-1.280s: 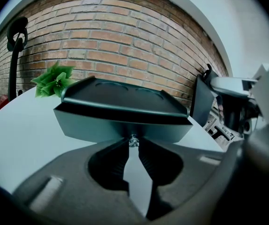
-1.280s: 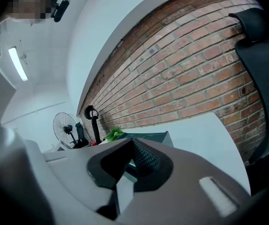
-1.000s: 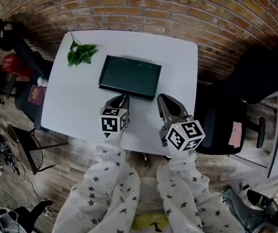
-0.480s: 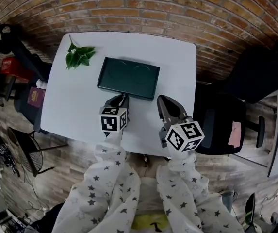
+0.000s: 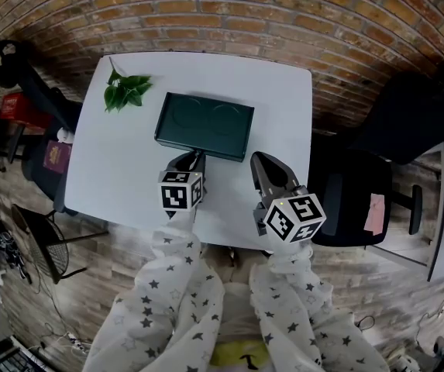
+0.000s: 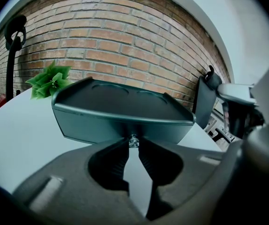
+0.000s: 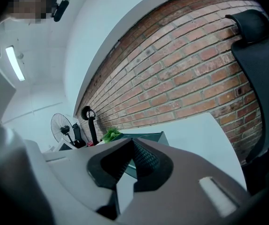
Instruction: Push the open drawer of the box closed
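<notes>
Seemingly the push is all but done: the box (image 5: 206, 124) lies directly ahead of the left gripper (image 5: 194, 155), and its front face reads flush, with no drawer ledge jutting toward the tips. The left jaws are narrowed onto the small silver knob (image 6: 133, 141) on that face, pinching it. The right gripper (image 5: 259, 158) hovers just beside the left, off the box's near right corner, jaws together and empty. What remains, I judge, is letting go and backing off. Past the box the table (image 5: 117, 169) runs bare toward the brick wall; a leafy sprig (image 5: 129, 90) sits ahead-left, and a black chair (image 5: 361, 200) stands beyond the table edge on the right gripper's outer side.
</notes>
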